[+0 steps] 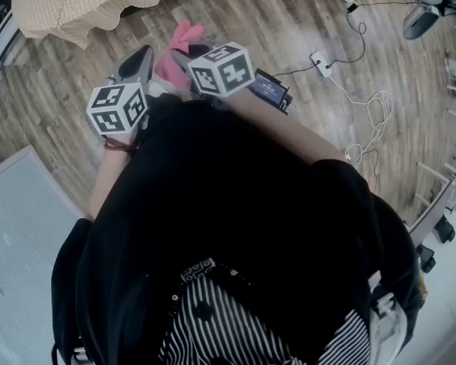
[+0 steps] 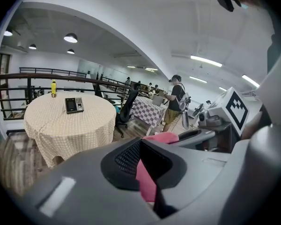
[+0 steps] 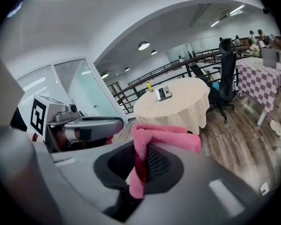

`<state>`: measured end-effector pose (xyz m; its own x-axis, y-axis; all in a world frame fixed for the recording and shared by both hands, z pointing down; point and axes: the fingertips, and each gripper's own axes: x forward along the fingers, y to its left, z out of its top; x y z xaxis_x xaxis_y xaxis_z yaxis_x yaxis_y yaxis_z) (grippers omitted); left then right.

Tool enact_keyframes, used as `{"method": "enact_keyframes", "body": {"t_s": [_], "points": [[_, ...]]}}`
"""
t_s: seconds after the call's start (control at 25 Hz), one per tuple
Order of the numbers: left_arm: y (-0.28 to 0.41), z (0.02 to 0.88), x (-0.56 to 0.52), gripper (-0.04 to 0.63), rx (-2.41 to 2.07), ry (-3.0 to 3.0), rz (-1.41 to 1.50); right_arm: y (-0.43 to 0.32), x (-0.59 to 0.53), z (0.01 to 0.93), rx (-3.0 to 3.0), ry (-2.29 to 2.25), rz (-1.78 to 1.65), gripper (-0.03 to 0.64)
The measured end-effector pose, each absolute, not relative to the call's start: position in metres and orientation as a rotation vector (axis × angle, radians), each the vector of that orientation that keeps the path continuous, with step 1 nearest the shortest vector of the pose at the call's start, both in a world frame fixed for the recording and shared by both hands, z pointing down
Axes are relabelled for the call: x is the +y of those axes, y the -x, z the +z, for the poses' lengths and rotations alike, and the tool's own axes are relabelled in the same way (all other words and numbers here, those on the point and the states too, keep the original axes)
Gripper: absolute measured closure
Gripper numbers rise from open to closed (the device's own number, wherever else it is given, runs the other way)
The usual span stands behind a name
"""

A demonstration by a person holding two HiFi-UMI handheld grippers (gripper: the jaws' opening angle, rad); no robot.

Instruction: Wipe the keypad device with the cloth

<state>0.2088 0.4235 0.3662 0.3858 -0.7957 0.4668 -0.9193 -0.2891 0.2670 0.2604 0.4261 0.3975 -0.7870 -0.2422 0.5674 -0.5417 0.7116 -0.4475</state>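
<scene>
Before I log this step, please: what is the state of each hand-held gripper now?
Left hand-held gripper: closed on the pink cloth.
Right hand-held gripper: closed on the same pink cloth.

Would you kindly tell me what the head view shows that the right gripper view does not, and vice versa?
Only the head view shows the person's black top and striped garment. Only the right gripper view shows the keypad device and yellow bottle on the round table. Both show the pink cloth and that table's beige cover.
</scene>
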Motion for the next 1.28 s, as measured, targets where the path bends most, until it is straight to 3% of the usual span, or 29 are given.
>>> {"method": "enact_keyframes", "body": {"t_s": [0.56, 1.0, 1.28], "points": [[-0.067, 0.376, 0.345, 0.597, -1.321, -2.191, 0.297, -0.123, 0.358, 0.399, -2.359, -0.709, 0.854, 0.586], [0.046, 0.390, 0.329, 0.595, -1.310, -2.187, 0.263, 0.001, 0.341, 0.407, -2.366, -0.646, 0.788, 0.586], [0.089, 0.411, 0.337, 0.595, -1.309, -2.115, 0.210, 0.042, 0.333, 0.415, -2.349, -0.595, 0.773, 0.586]]}}
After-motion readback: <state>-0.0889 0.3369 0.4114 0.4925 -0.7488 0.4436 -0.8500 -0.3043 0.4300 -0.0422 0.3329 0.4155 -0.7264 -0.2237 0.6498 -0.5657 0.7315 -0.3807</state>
